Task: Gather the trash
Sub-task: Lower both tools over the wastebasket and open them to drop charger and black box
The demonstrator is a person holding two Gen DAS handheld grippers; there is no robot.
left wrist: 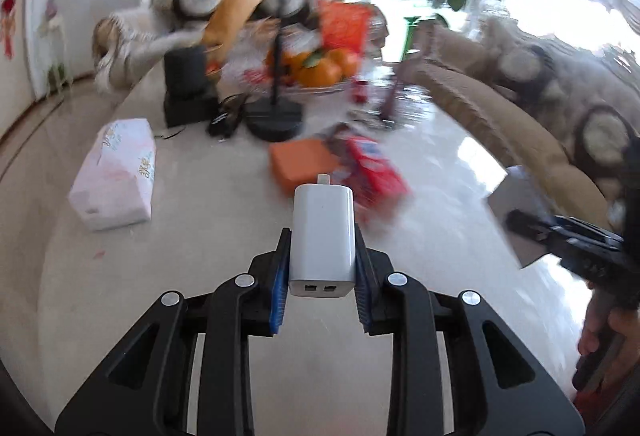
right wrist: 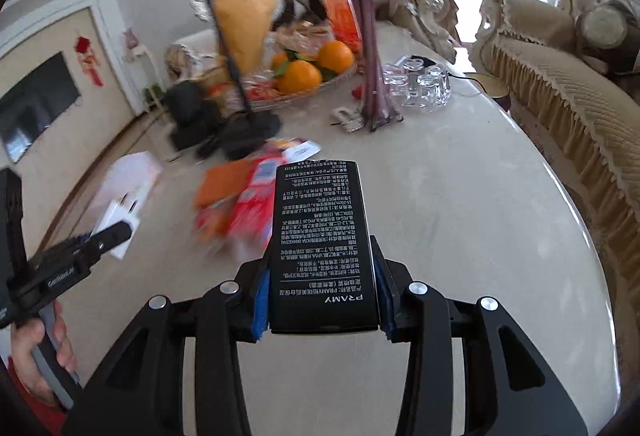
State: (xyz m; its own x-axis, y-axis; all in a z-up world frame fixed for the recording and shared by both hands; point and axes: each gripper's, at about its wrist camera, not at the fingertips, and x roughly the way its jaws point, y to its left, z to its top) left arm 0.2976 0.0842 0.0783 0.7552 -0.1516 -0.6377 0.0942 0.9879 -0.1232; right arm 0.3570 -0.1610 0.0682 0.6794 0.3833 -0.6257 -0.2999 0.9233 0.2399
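Observation:
My left gripper [left wrist: 322,256] is shut on a white USB charger [left wrist: 322,236] and holds it above the marble table [left wrist: 200,276]. My right gripper [right wrist: 323,276] is shut on a flat black box [right wrist: 323,244] with white print and the name PRAMY. Just beyond both lie an orange packet [left wrist: 300,162] and a red wrapper [left wrist: 374,172]; they also show in the right wrist view as the orange packet [right wrist: 224,184] and the red wrapper [right wrist: 252,208]. The left gripper with the charger [right wrist: 120,214] shows at the left of the right wrist view.
A white tissue pack [left wrist: 114,178] lies at the left. A black stand base [left wrist: 274,118], black boxes [left wrist: 186,88], a fruit tray with oranges [right wrist: 304,74], a vase [right wrist: 374,76] and upturned glasses [right wrist: 420,84] stand farther back. A sofa [right wrist: 560,96] runs along the right.

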